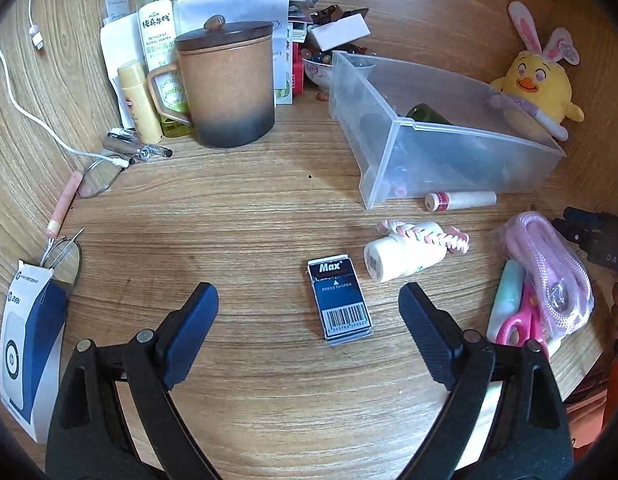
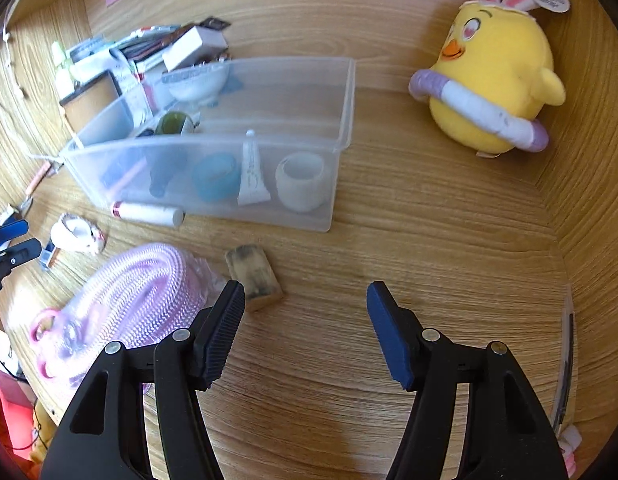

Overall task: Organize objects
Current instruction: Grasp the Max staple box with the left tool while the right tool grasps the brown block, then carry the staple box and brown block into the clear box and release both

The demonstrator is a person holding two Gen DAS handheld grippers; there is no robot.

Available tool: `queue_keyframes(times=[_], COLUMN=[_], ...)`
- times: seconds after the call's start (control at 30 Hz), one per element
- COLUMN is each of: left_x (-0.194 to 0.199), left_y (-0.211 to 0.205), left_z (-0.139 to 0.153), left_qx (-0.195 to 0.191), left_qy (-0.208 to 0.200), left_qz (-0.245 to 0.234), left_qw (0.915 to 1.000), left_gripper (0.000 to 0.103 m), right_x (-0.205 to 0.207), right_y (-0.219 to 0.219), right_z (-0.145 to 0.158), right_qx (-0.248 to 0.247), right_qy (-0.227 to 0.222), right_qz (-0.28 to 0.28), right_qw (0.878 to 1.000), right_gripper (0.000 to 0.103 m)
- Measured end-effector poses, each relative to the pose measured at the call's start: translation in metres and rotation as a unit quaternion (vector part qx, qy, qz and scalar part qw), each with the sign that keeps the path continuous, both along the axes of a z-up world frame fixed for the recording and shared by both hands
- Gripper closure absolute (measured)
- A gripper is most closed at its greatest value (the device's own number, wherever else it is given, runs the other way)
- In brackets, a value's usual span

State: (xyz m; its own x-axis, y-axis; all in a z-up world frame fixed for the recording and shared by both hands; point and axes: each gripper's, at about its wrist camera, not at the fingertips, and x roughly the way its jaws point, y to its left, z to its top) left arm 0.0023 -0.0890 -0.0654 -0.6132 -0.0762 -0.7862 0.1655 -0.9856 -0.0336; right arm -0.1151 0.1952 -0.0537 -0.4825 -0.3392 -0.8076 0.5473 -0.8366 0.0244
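My left gripper (image 1: 309, 294) hangs open and wide over the wooden desk. A dark blue "Max" staple box (image 1: 341, 300) lies flat between its fingers, touching neither. Just right of it a white bottle (image 1: 405, 258) lies on its side with a pink hair claw (image 1: 429, 234) on it. My right gripper (image 2: 305, 290) is open with nothing between its fingers. A dirty tan eraser block (image 2: 255, 276) lies right beside its left fingertip. Behind stands a clear plastic bin (image 2: 343, 120) holding tape rolls, a tube and a green bottle; it is also in the left wrist view (image 1: 449, 148).
A white lip-balm tube (image 2: 147, 212) lies against the bin's front. A bagged pink rope (image 2: 137, 292) and pink scissors (image 1: 521, 324) lie between the grippers. A yellow plush chick (image 2: 497, 80) sits at the right. A lidded brown mug (image 1: 225, 84), bottles, papers, glasses (image 1: 97, 178) and a blue-white box (image 1: 29, 340) crowd the left.
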Motion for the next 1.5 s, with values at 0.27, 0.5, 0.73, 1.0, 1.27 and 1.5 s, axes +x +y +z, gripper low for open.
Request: queue_keyframes(times=[0.27,0.5,0.73,1.0,1.27,1.5], left_x=[0.001,-0.001,-0.004,-0.006,-0.003,-0.01], left_y=[0.007,0.012,0.005,-0.003,0.0,0.009], left_z=[-0.011,-0.013,-0.013,-0.005,0.038,0.065], left_qx=[0.0,-0.016,-0.018,-0.001,-0.002,0.007], left_qy=[-0.017,-0.002,0.008,0.03,0.096,0.134], left_qz=[-0.006,-0.01,-0.003,0.018,0.022,0.001], left_qw=[0.9998,0.9998,0.9998,0.9994,0.9952,0.991], left_gripper=[0.036,0.054,0.076,0.076,0.076,0.076], right_x=[-0.002,-0.005,-0.006,-0.004,0.007,0.008], right_y=[-0.015,-0.023,-0.022,-0.006,0.0,-0.003], right_z=[-0.008,-0.006,-0.005,0.013,0.043,0.068], right_qx=[0.015,0.016,0.011,-0.015,-0.041,-0.068], right_qy=[0.002,0.011,0.016,0.032,0.065,0.093], right_qz=[0.016,0.02,0.014,-0.006,-0.01,-0.017], right_qw=[1.0,1.0,1.0,0.999,0.997,0.993], right_gripper=[0.043,0.073,0.081,0.081,0.081,0.081])
